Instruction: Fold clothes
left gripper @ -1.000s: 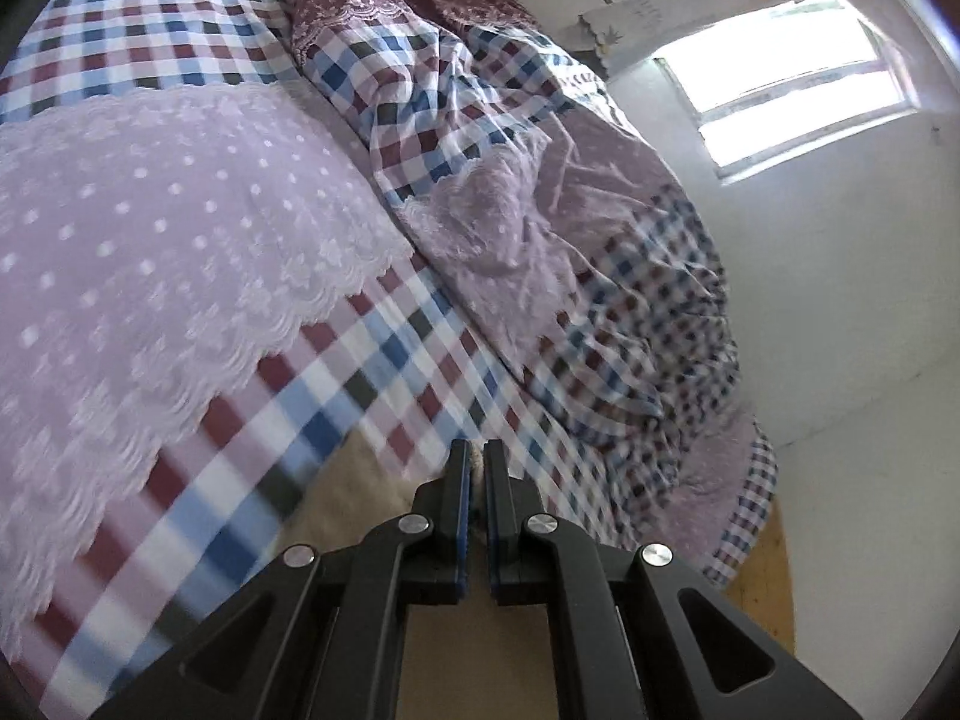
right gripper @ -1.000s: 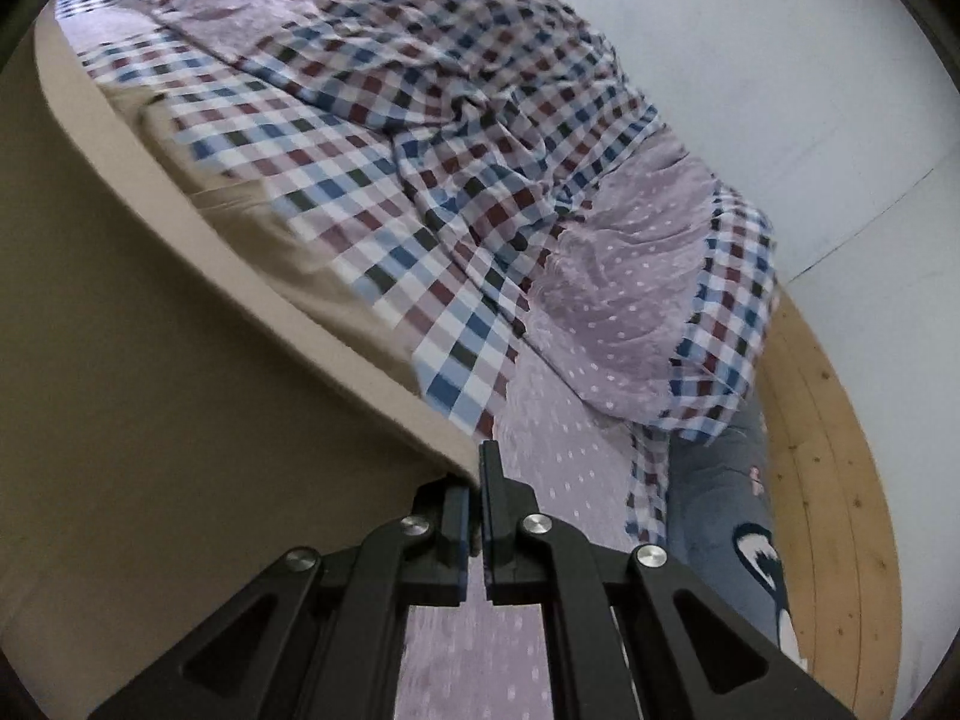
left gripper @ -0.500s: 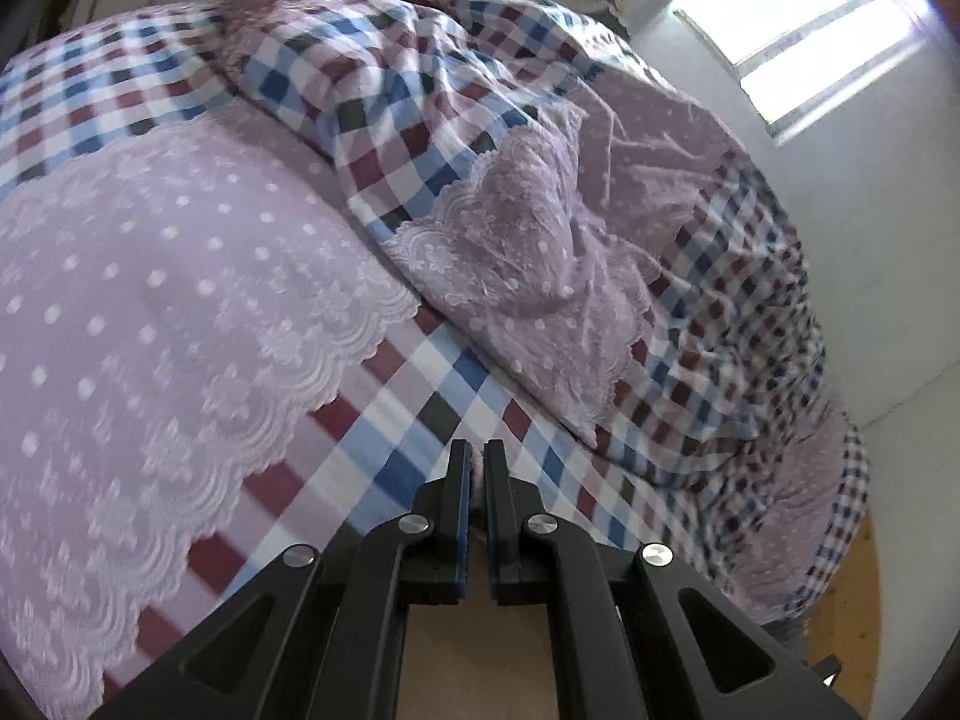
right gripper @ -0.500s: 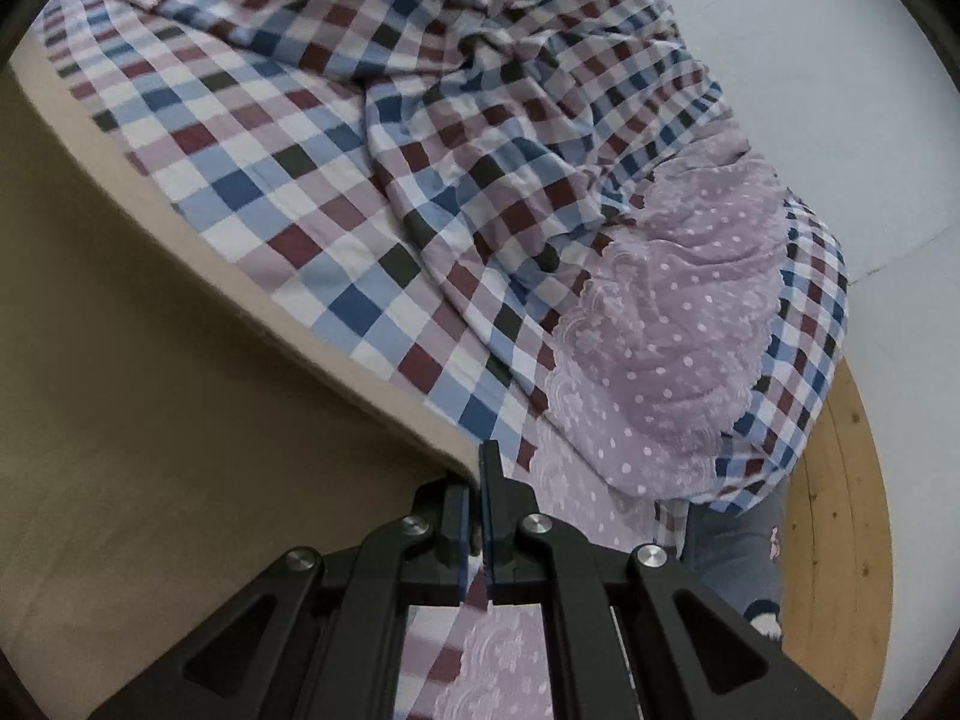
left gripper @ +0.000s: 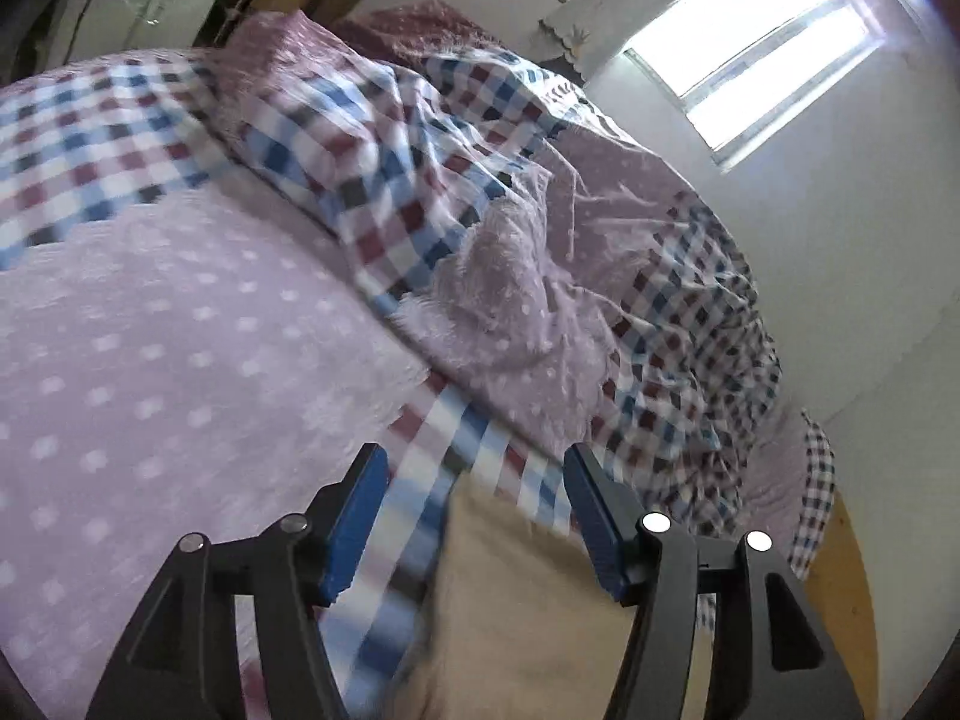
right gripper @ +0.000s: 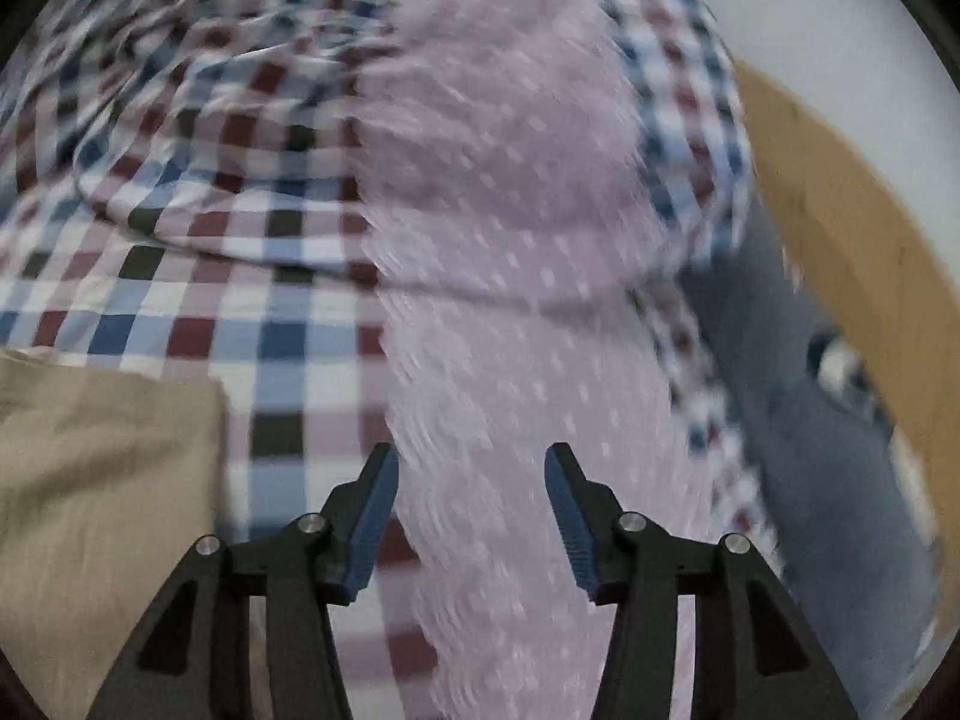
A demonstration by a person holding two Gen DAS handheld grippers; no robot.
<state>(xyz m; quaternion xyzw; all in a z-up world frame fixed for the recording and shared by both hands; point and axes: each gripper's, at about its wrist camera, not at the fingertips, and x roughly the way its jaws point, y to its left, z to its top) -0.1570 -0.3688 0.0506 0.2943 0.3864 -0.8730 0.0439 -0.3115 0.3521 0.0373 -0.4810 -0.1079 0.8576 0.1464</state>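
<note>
In the left wrist view the left hand-held gripper (left gripper: 474, 516) has its two blue-padded fingers (left gripper: 354, 516) spread wide apart, gripping nothing. Between them, in the lower middle of the frame, lies the edge of a tan garment (left gripper: 528, 612), resting on the bed's checked sheet (left gripper: 444, 456). Whether the pads touch the cloth cannot be told, since this part of the frame is blurred. The tan fabric fills the lower centre and runs down out of the picture. To the left of it spreads a lilac, white-dotted bedcover (left gripper: 168, 348), which takes up most of the left half. Across the upper middle and right lies a rumpled quilt (left gripper: 540, 276) in the same check and lilac dot, bunched in folds. A bright window (left gripper: 756, 42) sits in the upper right, set in a pale wall.

In the right wrist view the right hand-held gripper (right gripper: 471, 519) is likewise spread wide and holds nothing. Its fingers frame a strip of the lilac dotted bedcover (right gripper: 510, 408) that runs up the middle of the frame. The tan garment (right gripper: 102, 480) lies at lower left, its corner just beside the left finger, on the checked sheet (right gripper: 198, 306). At far right are a grey-blue fabric (right gripper: 810, 480) and, above it, a curved band of wooden floor (right gripper: 858, 228). Much of this view is blurred.
</note>
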